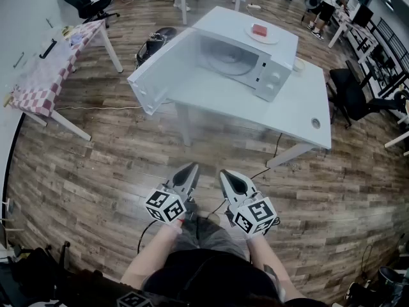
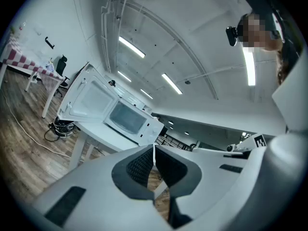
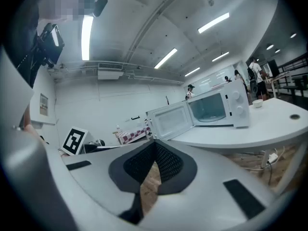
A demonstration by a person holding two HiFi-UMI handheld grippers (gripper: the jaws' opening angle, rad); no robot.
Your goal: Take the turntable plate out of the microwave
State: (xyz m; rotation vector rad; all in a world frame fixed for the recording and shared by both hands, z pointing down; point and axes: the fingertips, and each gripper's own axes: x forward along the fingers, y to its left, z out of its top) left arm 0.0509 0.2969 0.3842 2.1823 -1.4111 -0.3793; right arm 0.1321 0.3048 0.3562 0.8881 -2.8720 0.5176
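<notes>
While the left claw (image 1: 191, 167) and the right claw (image 1: 225, 173) are closed and empty, the round turntable plate (image 1: 229, 61) lies flat in the far microwave (image 1: 273, 75).

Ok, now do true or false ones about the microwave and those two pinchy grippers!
1. The microwave has its door open. True.
2. The turntable plate lies out on the table. False: it sits inside the microwave.
3. A small plate with something red sits on top of the microwave. True.
4. The left gripper holds a cup. False: its jaws are together with nothing between them.
5. The right gripper touches the microwave. False: it is close to the person, well away from the table, jaws together.
</notes>
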